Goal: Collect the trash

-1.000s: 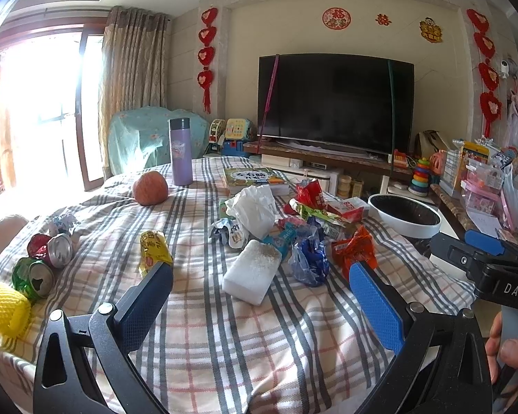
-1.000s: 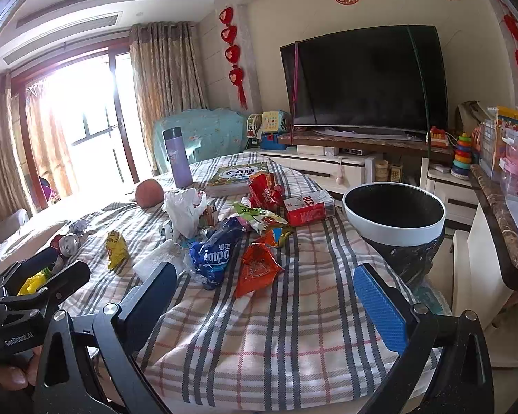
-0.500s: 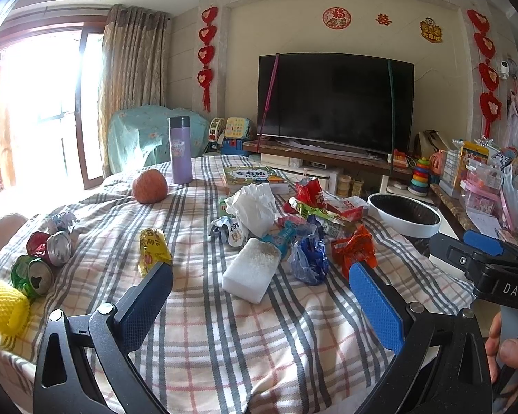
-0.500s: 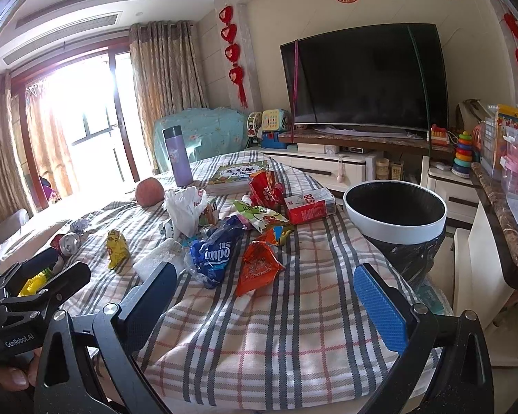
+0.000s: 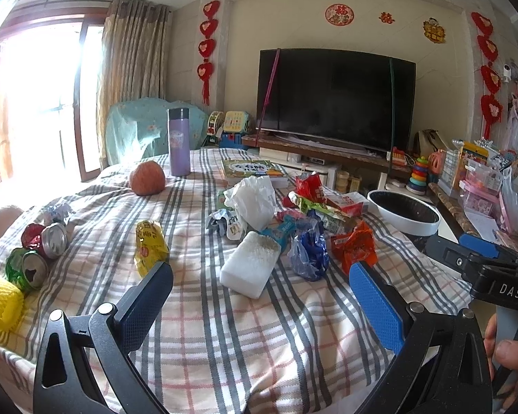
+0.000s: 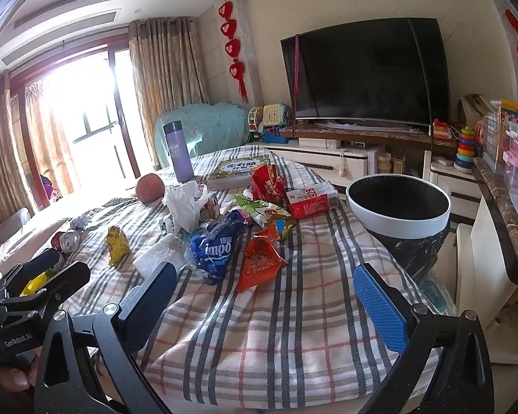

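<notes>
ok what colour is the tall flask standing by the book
Lilac with a dark grey cap: the tall lilac metal flask shows best in the left wrist view.

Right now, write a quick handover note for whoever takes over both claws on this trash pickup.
Left claw: open, holding nothing, above the near tablecloth.
Right claw: open, empty too.
Trash: wrappers piled mid-table, orange wrapper and blue bag nearest; white foam block, yellow packet, crushed cans to the left.
Bin: off the table's right edge; inside looks dark.
Done: nothing picked up yet.
Left: everything.
</notes>
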The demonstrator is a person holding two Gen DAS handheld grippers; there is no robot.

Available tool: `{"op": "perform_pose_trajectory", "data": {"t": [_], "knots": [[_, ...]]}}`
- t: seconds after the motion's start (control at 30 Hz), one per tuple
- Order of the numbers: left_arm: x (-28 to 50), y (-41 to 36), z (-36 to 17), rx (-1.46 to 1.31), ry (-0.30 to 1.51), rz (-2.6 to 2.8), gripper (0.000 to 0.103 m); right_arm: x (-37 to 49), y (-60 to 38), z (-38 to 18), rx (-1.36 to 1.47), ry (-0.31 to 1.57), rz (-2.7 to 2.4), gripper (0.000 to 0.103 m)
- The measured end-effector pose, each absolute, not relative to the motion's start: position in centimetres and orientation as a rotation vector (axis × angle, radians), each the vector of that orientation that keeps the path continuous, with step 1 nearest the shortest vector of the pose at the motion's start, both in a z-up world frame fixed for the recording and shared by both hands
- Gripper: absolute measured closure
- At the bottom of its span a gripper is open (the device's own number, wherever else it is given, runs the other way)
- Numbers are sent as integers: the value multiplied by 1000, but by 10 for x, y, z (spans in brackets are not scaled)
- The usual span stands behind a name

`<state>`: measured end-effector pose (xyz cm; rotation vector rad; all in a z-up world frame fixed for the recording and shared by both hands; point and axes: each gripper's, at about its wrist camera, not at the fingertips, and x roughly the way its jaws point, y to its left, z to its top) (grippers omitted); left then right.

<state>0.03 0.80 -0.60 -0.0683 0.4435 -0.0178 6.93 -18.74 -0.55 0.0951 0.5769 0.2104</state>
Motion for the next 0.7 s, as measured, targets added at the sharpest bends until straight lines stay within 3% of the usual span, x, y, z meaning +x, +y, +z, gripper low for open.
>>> {"op": "perform_pose_trajectory", "data": {"t": [0.7], "knots": [[73,22,-20,-41,615,-44,1,112,-195,-30,134,705,224,1]]}}
